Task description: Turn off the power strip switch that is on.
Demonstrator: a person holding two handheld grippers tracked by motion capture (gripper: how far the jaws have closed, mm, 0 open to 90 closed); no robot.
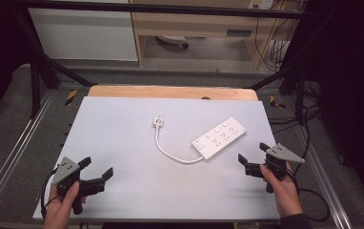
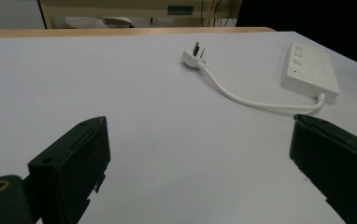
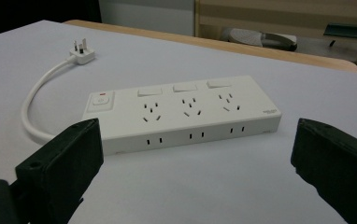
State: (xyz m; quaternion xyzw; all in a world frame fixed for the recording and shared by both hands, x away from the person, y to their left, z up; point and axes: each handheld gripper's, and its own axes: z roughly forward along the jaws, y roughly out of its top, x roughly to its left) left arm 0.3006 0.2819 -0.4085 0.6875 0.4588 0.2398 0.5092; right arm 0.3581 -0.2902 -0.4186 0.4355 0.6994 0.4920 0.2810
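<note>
Flat lies white power strip (image 1: 219,138), unplugged

Smooth white plastic power strip (image 3: 181,112) on matt, perhaps paper-covered table (image 1: 123,143)

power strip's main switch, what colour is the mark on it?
Red, a small mark on the white switch; clearest in the right gripper view.

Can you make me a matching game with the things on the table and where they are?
Things:
1. white rectangular plastic power strip
2. white three-pin plug
3. left black gripper
4. right black gripper

Places or states:
A. open, near the table's front left
B. lying at the far end of the curved white cable
C. open, just right of the power strip
D. lying flat, right of the table's middle

Pairs: 1-D, 2-B, 3-A, 4-C
</note>
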